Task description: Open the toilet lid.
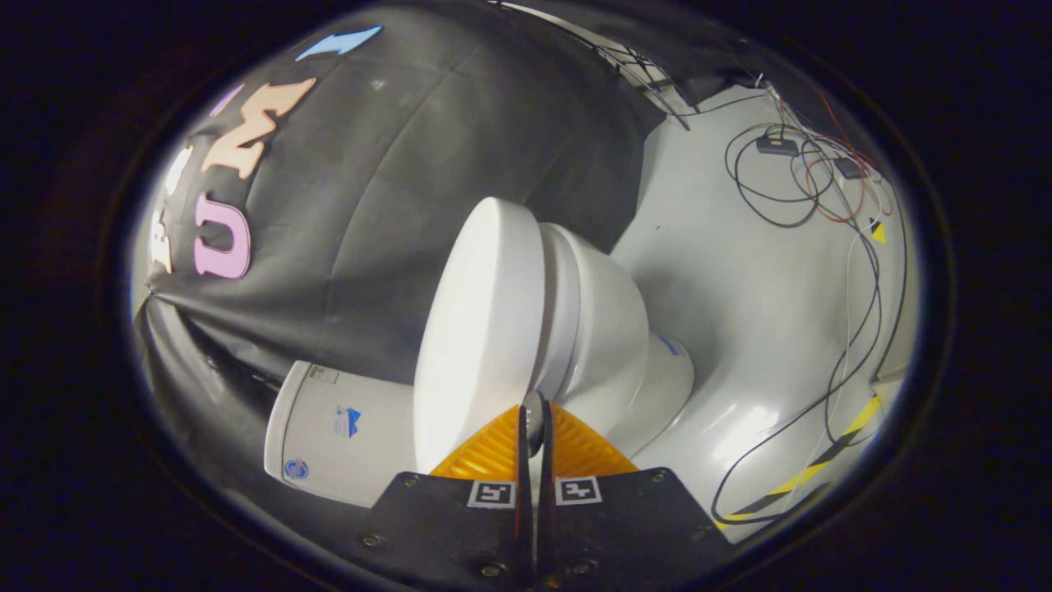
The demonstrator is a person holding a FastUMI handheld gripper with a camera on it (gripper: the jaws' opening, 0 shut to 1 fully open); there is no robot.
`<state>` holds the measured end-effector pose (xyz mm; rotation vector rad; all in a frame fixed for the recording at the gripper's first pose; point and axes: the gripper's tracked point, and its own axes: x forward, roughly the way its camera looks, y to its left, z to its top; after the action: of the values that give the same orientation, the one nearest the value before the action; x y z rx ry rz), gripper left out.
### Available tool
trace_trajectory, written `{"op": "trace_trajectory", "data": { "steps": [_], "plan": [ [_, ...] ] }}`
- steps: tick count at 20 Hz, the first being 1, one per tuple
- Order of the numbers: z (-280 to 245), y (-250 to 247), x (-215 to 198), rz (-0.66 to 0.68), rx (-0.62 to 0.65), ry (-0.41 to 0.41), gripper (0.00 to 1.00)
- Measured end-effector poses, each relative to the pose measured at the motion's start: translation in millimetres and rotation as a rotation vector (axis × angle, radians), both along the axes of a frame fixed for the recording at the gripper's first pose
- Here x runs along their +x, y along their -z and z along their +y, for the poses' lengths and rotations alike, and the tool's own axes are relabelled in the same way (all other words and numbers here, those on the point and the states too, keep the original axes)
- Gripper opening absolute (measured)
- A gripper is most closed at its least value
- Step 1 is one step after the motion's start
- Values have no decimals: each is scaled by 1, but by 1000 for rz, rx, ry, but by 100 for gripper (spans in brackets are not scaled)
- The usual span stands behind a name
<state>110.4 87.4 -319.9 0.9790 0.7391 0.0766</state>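
Gripper view looks along the tool point(534, 419), whose two fingers are drawn nearly together with only a thin slit between them; in that slit, at the tips, sits the thin edge of the toilet lid point(481, 329), so the tool appears to be pinching the lid's rim, though how firmly both fingers press cannot be judged for certain; the lid is white and oval, and it stands apart from the seat point(563, 304), with a narrow wedge of gap between the two that widens away from the fingers; the seat rests on the white toilet bowl point(612, 329), whose base point(666, 386) meets the pale grey floor point(740, 271); on the other side of the lid, touching the bowl's rear, is the white cistern point(345, 427), carrying a few small stickers; behind the toilet hangs the booth's black cloth wall point(394, 164); well beyond the bowl, loose cables point(789, 189) in black, red and white trail across the floor, with two small dark boxes among them; a strip of yellow-and-black tape point(822, 460) lies on the floor near the cables.
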Motion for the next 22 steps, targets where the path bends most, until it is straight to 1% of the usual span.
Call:
{"op": "trace_trajectory", "data": {
  "steps": [5,9,12,16,20,22],
  "plan": [
    [2,-16,1,-39,-40,-18,3],
    [6,-30,3,-60,-34,-15,3],
    [7,-39,4,-80,-78,-34,3],
    [9,-50,6,-99,-92,-36,3],
    [12,-63,6,-126,-151,-66,3],
    [17,-75,8,-153,-160,-77,3]
  ]
}}
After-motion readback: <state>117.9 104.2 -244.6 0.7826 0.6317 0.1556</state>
